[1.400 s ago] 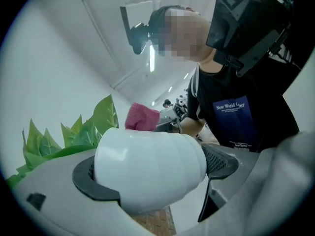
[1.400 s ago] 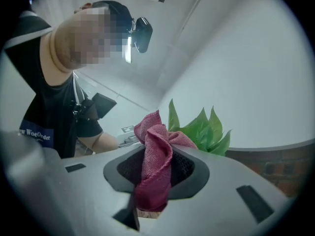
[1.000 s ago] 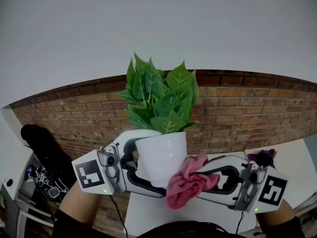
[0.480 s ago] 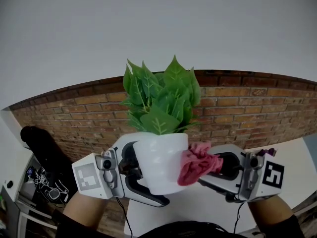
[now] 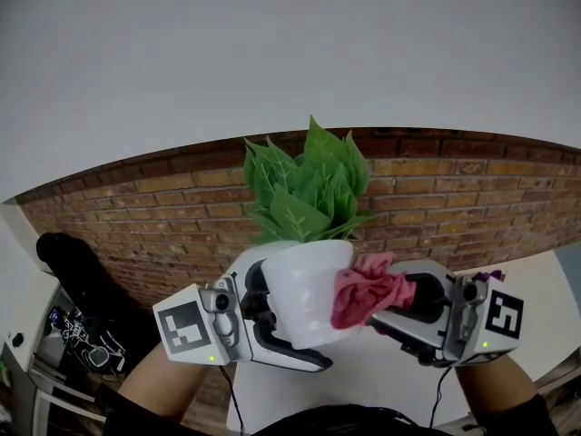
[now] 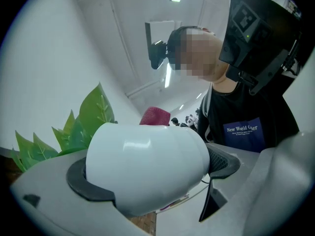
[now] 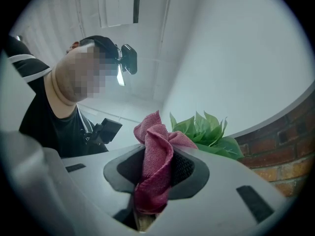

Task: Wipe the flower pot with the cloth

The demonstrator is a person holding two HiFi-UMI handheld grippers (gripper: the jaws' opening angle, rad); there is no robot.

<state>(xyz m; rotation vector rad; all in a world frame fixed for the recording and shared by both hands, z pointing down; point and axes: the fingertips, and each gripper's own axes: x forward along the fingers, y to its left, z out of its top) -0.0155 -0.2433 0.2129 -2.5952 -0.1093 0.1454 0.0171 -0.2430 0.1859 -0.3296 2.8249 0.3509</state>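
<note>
A white flower pot (image 5: 304, 289) with a green leafy plant (image 5: 304, 184) is held up in the air, tilted, by my left gripper (image 5: 263, 312), whose jaws are shut on the pot's body (image 6: 147, 166). My right gripper (image 5: 399, 302) is shut on a pink cloth (image 5: 363, 289) and presses it against the pot's right side. In the right gripper view the cloth (image 7: 155, 166) is bunched between the two jaws, with the leaves (image 7: 206, 132) just past it. The cloth's tip (image 6: 155, 116) peeks over the pot in the left gripper view.
A white table (image 5: 381, 380) lies below the grippers, with a purple thing (image 5: 495, 278) at its right end. A red brick wall (image 5: 454, 198) runs behind. A black chair and clutter (image 5: 77, 307) stand at the lower left. The person's torso (image 6: 246, 122) fills the background of both gripper views.
The cloth has moved up from under the pot's base to its right side. Both grippers and the pot shifted slightly right, and the pot tilted further.
</note>
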